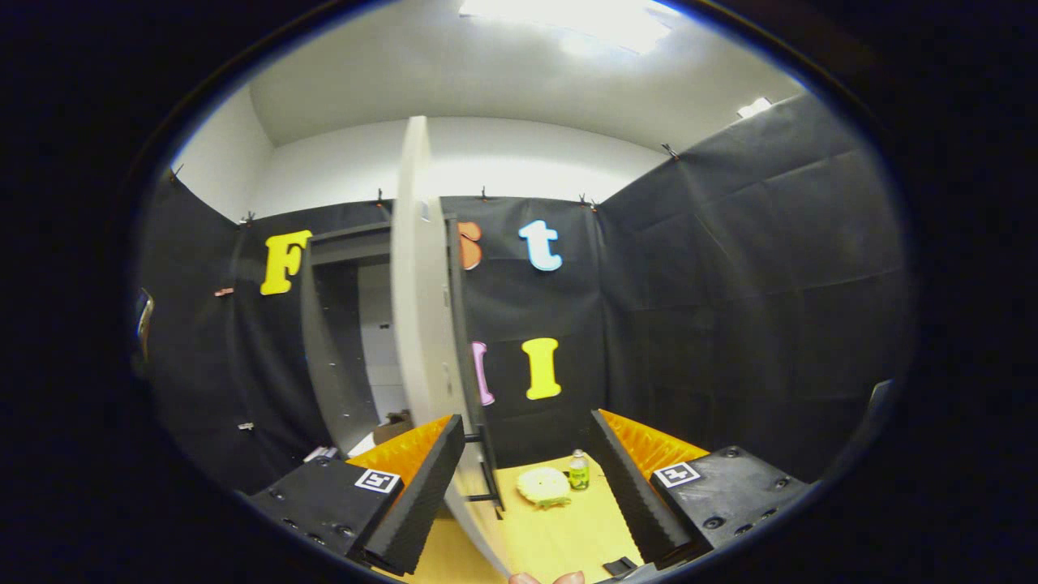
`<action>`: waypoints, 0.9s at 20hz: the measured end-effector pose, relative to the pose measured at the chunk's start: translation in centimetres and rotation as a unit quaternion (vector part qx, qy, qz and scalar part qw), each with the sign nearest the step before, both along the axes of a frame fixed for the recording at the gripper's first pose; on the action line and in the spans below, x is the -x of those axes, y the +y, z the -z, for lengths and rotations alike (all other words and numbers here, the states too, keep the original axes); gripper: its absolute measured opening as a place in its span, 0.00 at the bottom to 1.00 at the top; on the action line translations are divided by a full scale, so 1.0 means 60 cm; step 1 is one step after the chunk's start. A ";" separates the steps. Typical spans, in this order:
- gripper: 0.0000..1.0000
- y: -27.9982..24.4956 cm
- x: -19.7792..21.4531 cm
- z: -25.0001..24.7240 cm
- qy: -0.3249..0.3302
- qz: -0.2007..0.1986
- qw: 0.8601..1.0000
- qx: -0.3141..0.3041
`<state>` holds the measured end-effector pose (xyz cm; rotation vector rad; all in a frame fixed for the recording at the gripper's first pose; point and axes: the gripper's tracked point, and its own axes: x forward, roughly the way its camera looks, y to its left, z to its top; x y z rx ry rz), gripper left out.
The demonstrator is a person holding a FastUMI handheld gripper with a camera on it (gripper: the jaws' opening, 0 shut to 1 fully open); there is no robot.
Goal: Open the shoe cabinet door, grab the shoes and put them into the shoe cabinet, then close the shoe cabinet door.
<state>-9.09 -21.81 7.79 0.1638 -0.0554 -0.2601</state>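
Note:
The shoe cabinet [328, 324] is a tall dark grey box standing against the black booth wall. Its pale door [418, 308] is swung wide open and I see it nearly edge-on. A black bar handle [489, 469] sticks out from the door's lower part. My gripper [525, 422] is open, and the door's lower edge and handle lie between its fingers, close to the left finger [422, 478]. The right finger [628, 478] stands well clear of the door. A pale yellow rounded thing [545, 487], maybe a shoe, lies on the wooden floor board [559, 535] just ahead.
A small green-labelled bottle [577, 470] stands beside the pale yellow thing. A brown cardboard piece [395, 422] shows low in the cabinet opening. A person's fingertips [547, 577] peek in below the fingers. A small black object [620, 565] lies by the right finger's base.

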 end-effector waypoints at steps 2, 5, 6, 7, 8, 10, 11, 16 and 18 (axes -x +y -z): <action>0.98 -0.039 -0.024 0.024 0.014 0.024 1.000 0.008; 0.98 -0.075 -0.068 0.065 0.039 0.040 0.998 0.012; 0.98 -0.083 -0.081 0.077 0.047 0.040 0.998 0.011; 0.98 -0.086 -0.094 0.089 0.056 0.038 0.998 0.011; 0.98 -0.083 -0.108 0.100 0.063 0.034 0.997 0.011; 0.98 -0.076 -0.124 0.115 0.073 0.022 0.997 0.007; 0.98 -0.061 -0.131 0.120 0.077 0.012 0.997 0.005; 0.95 -0.036 -0.133 0.120 0.079 0.003 0.997 0.005; 0.97 -0.008 -0.132 0.122 0.082 -0.011 0.997 -0.002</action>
